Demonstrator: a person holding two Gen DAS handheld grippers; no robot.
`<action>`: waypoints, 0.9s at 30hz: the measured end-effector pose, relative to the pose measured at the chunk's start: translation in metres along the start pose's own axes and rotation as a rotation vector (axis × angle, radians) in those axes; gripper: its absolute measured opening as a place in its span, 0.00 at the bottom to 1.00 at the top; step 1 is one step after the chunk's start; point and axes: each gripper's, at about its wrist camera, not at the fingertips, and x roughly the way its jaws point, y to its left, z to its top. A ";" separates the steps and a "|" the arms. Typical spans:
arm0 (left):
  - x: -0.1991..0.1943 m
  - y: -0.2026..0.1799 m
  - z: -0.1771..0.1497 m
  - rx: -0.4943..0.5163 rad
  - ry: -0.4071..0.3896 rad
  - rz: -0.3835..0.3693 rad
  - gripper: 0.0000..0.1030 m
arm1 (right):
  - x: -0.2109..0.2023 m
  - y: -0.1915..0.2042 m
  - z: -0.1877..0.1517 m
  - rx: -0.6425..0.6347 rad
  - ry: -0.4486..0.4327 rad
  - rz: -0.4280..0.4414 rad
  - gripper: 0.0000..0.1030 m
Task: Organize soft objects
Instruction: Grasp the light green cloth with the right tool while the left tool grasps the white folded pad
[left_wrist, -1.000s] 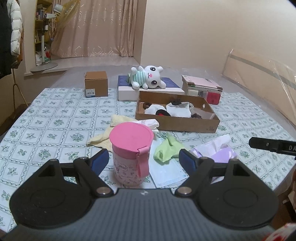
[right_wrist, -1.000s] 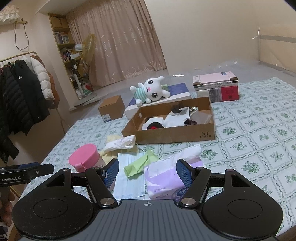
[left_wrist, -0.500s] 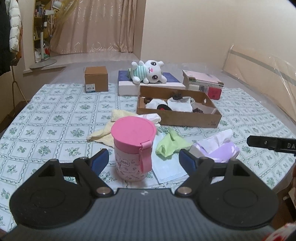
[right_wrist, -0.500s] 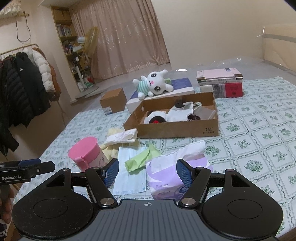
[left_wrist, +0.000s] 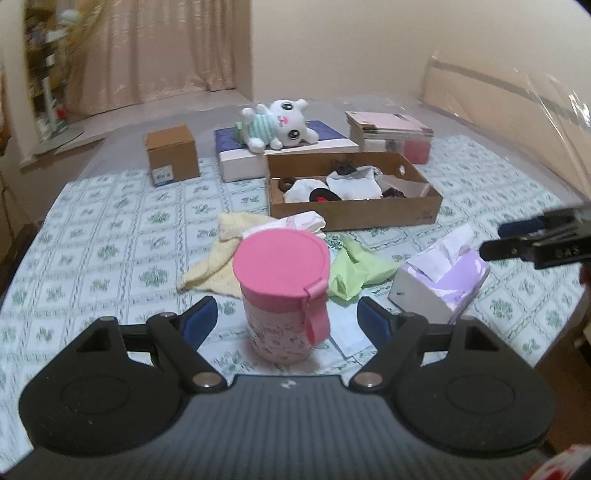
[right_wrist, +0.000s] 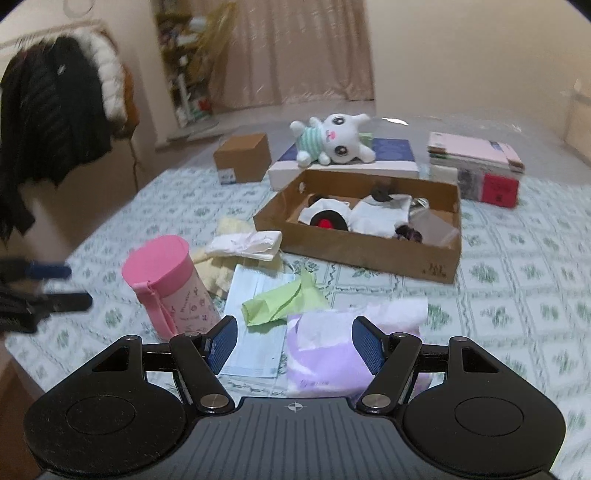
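Observation:
On the patterned bed lie a green cloth (left_wrist: 354, 267) (right_wrist: 282, 302), a yellow towel (left_wrist: 218, 258) (right_wrist: 229, 264), a white folded cloth (left_wrist: 299, 223) (right_wrist: 247, 243) and a blue face mask (right_wrist: 255, 317). A purple tissue pack (left_wrist: 443, 280) (right_wrist: 328, 350) lies in front of my right gripper (right_wrist: 293, 345), which is open and holds nothing. My left gripper (left_wrist: 286, 317) is open too, with the pink-lidded cup (left_wrist: 282, 291) (right_wrist: 170, 288) standing just beyond its fingers. An open cardboard box (left_wrist: 354, 216) (right_wrist: 369, 254) holds socks. A white plush (left_wrist: 280, 125) (right_wrist: 332, 142) lies on a flat box.
A small brown carton (left_wrist: 171, 157) (right_wrist: 242, 157) and a stack of books (left_wrist: 391, 133) (right_wrist: 476, 162) stand at the far side. Coats (right_wrist: 55, 122) hang at the left of the right wrist view. The bed edge runs close under both grippers.
Both views have rolled and shifted. The cup now sits more centred between the left fingers, and the tissue pack lies closer under the right gripper. Both jaws kept their width.

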 end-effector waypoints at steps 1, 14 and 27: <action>0.001 0.003 0.006 0.019 0.000 -0.006 0.79 | 0.005 0.001 0.004 -0.027 0.009 0.003 0.67; 0.046 0.043 0.093 0.249 0.049 -0.045 0.84 | 0.093 0.006 0.047 -0.262 0.221 0.058 0.67; 0.157 0.051 0.141 0.451 0.227 -0.199 0.85 | 0.168 -0.003 0.059 -0.287 0.369 0.085 0.67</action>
